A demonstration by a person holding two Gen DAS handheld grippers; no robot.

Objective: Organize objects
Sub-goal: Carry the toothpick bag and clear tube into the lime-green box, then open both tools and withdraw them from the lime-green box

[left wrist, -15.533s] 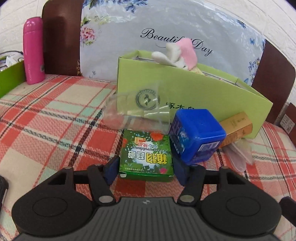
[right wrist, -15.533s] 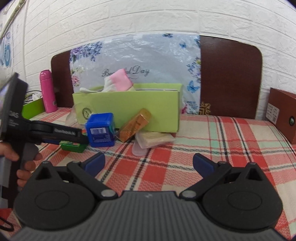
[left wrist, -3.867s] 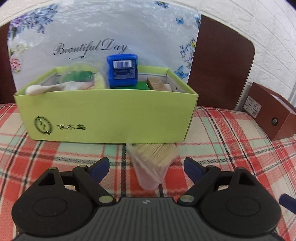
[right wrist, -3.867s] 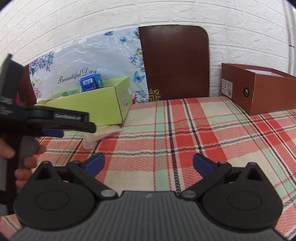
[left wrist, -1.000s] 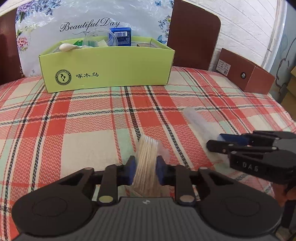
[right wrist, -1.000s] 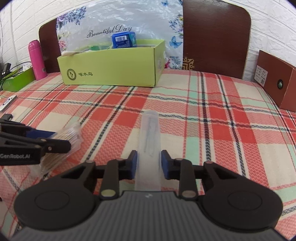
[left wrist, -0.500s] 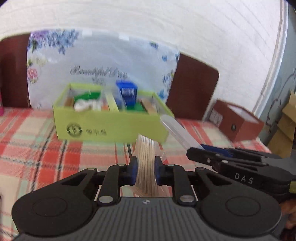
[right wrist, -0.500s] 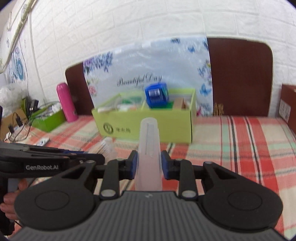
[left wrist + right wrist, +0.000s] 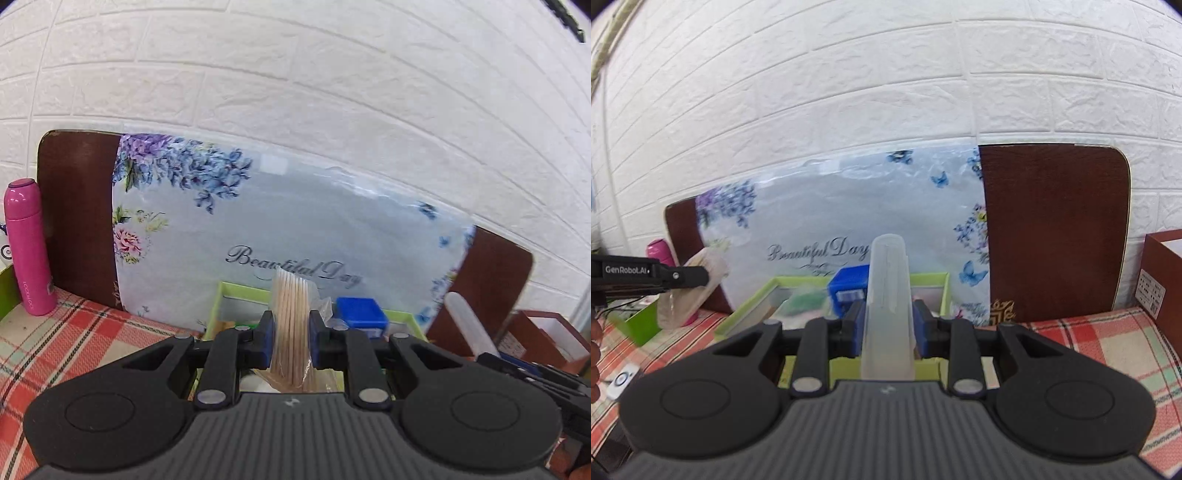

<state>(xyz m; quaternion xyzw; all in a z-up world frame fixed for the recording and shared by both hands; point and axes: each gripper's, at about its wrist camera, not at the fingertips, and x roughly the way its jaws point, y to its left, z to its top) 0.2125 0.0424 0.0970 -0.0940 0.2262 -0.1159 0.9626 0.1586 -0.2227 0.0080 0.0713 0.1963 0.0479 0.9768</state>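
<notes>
Nearest in the left wrist view, left gripper point(image 9: 290, 334) clamped on a clear packet of wooden sticks point(image 9: 290, 332), blue fingers point(image 9: 266, 334) pressing both flat sides, packet upright and raised above the green box point(image 9: 236, 295). Nearest in the right wrist view, right gripper point(image 9: 888, 328) pinching a translucent plastic case point(image 9: 888, 314) between its fingers point(image 9: 921, 326), case pointing forward over the same box. Inside the box, a blue container point(image 9: 360, 312). Beyond, checked tabletop point(image 9: 1100, 332), pink bottle point(image 9: 27, 247) far left, floral bag point(image 9: 295, 221), brown headboard-like panel point(image 9: 1052, 229), white brick wall point(image 9: 295, 74).
</notes>
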